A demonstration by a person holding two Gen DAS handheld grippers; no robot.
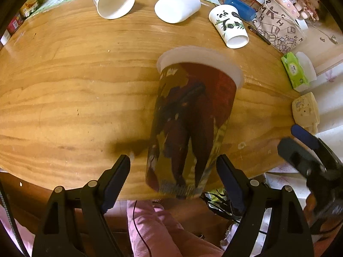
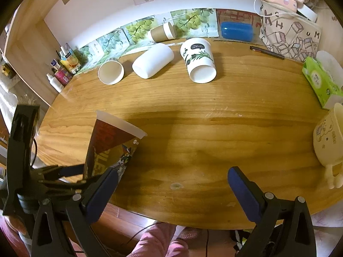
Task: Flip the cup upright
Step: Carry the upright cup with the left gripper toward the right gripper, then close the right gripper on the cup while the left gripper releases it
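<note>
Several letters, among them H, U and M, marked the tote bag (image 2: 289, 36); print on the red-and-yellow cup (image 1: 188, 124) was blurred. That cup sat tilted near the table (image 2: 193, 132) edge, between the left gripper (image 1: 173, 167) fingers, spread apart, contact unclear. Right gripper (image 2: 172, 178) gaped, holding nothing. Farther back lay a panda cup (image 1: 230, 27) and white cup (image 1: 176, 6)
</note>
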